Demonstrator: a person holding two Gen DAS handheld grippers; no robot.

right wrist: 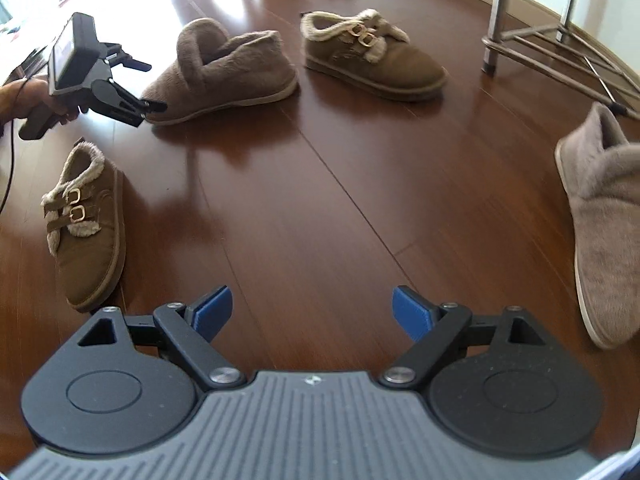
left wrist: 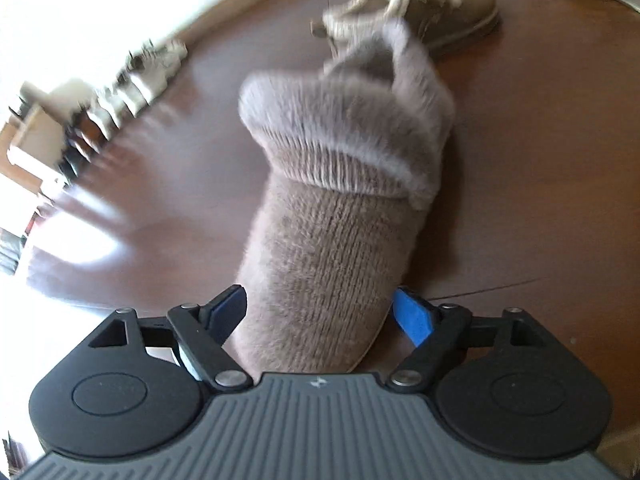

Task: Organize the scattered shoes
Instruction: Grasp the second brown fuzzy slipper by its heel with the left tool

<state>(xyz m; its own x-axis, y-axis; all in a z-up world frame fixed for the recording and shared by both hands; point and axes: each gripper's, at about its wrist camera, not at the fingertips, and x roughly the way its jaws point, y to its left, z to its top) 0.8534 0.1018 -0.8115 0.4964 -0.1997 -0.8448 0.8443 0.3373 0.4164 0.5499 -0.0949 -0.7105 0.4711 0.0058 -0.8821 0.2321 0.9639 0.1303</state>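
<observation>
Left wrist view showed the slipper (left wrist: pixel 332 220) lying on the floor (left wrist: pixel 520 200), toe toward the camera and between the jaws of the left gripper (left wrist: pixel 320 304). One pad touched the plush side; the other stood at the sole edge, so whether the grip had clamped could not be told. The right gripper (right wrist: pixel 312 308) hung released and empty over bare boards.

Risks, as judged:
- A hold on the toe alone would likely let the heavier heel sag and the slipper swing or slide out of the pads.
- Soft plush may compress and give a false hold.
- A forward push could drive the heel into the buckle shoe (left wrist: pixel 440 12) just behind it.

Clearance: the mate (right wrist: pixel 600 220) lay well apart at the right edge, near the rack (right wrist: pixel 496 20) legs. A second buckle shoe (right wrist: pixel 88 224) lay near the left hand. The middle of the floor stood open between them.
</observation>
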